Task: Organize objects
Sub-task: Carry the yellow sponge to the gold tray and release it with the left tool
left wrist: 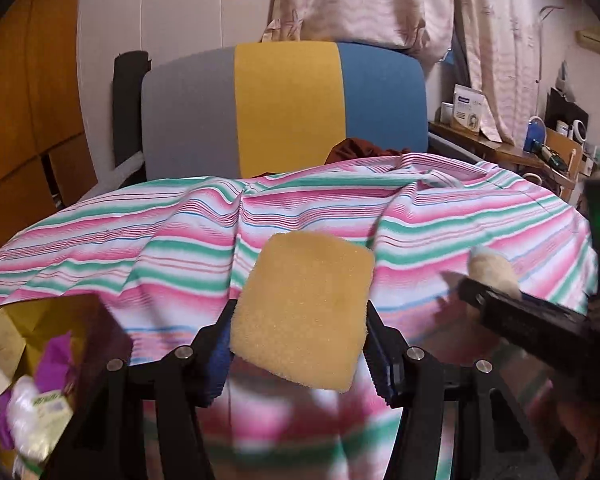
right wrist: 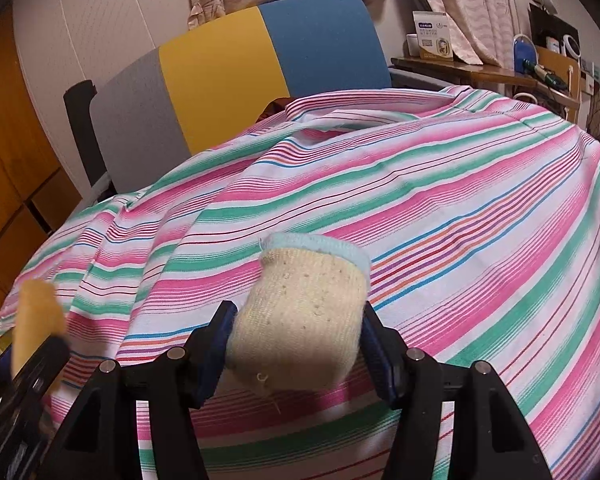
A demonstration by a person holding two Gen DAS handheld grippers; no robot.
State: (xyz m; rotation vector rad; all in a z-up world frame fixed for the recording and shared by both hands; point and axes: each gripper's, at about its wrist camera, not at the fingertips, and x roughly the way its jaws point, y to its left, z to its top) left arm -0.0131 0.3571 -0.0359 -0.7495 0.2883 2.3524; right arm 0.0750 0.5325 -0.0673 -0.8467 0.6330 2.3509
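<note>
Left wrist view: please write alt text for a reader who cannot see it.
The left hand-held gripper holds a yellow sponge between its fingers above a pink, green and white striped cloth. Behind stands a grey, yellow and blue chair back; the right hand-held gripper enters at right with a cream sock.

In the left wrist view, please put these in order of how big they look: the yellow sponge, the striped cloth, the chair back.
1. striped cloth, spanning nearly the whole width
2. chair back
3. yellow sponge, clamped in the left gripper

The sponge is nearest the camera, so it looks bigger than it is.
</note>
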